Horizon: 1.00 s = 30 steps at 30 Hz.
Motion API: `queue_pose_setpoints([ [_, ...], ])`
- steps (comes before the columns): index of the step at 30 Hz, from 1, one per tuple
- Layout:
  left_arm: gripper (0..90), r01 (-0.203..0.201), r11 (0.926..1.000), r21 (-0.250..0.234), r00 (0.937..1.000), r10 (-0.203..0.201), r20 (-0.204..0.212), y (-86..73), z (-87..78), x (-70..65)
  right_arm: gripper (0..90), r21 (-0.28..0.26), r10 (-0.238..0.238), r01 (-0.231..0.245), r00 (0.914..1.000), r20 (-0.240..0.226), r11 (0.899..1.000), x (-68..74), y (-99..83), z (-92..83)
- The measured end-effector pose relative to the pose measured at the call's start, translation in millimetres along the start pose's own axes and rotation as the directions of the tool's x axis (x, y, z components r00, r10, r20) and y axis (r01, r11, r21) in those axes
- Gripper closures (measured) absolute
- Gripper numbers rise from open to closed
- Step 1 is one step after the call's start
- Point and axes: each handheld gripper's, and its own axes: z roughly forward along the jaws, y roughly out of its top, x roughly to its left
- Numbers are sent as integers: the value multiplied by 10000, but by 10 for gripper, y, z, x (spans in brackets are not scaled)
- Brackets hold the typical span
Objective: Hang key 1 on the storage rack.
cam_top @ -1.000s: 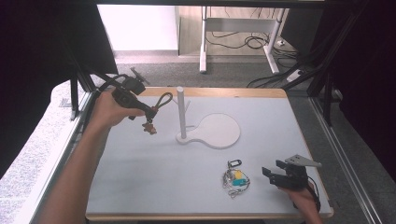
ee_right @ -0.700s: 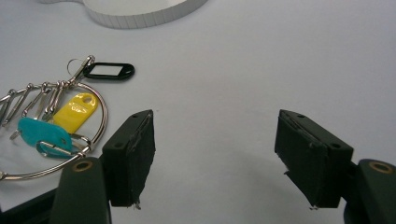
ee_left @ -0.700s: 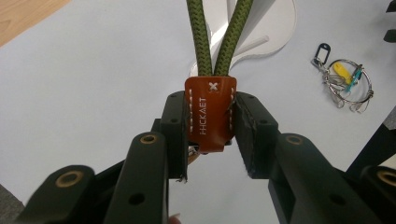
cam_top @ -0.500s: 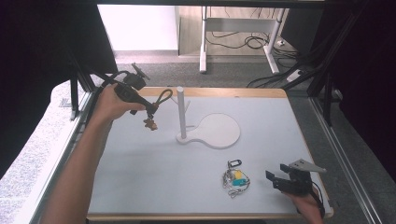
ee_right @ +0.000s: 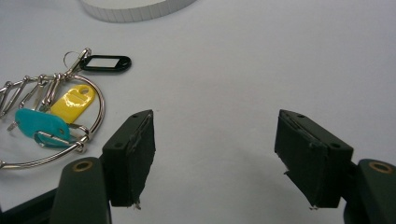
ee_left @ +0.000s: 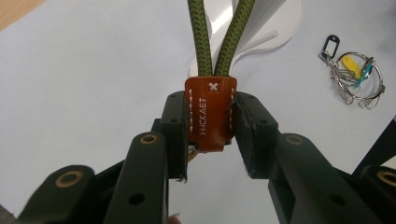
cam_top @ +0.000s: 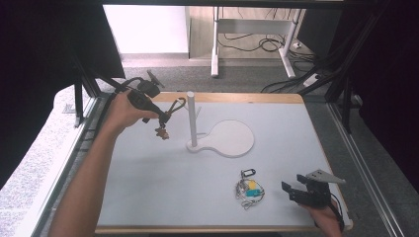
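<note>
Work in hand: hanging the green cord loop (cam_top: 176, 105) with its brown leather tab (ee_left: 210, 114) on the white post (cam_top: 191, 118) of the stand (cam_top: 232, 139).
Left gripper (cam_top: 163, 118): upper left of the high view, held in the air beside the post; its jaws are clamped on the leather tab, which the left gripper view shows pinched between both pads.
Cord loop: reaches from the tab toward the top of the post; in the high view it looks near or level with the post's tip, and I cannot tell whether it is over it yet.
Small charm (cam_top: 161, 133): dangles below the left gripper, clear of the table (cam_top: 148, 187).
Right gripper (cam_top: 291, 192): lower right of the high view, low over the table; jaws stand wide apart with nothing between them.
Key ring (cam_top: 248, 188): lies flat at lower centre, just left of the right gripper, with yellow, teal and black tags; untouched.
Done: the cord is picked up and carried to the post.
Left: by my judgement, dropping the loop over the post and letting go; the key ring probably comes after.
</note>
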Motion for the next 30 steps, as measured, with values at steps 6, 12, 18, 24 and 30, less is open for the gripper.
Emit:
queue_pose_setpoints([
  [6, 668, -169, 9996, 228, 9999, 169, 11, 35, 110, -64, 294, -8, 20, -20, 10000, 21, 10000, 0, 4, -2],
  [12, 664, -191, 9991, 374, 9998, 194, -74, 24, 203, -71, 294, -10, 7, -7, 10000, 44, 10000, -5, 4, -1],
  [18, 636, -141, 9995, 290, 9999, 143, -66, -5, 264, -75, 289, -128, -81, 81, 10000, -58, 9999, 2, 5, -5],
  [24, 589, -257, 9995, 172, 9996, 259, -135, -75, 273, -98, 285, -121, -92, 92, 9999, 41, 9999, -5, 0, 3],
  [30, 517, -361, 9989, -300, 9992, 356, -174, -241, 263, -176, 283, -123, -134, 135, 9999, 50, 9998, 7, 2, 4],
])
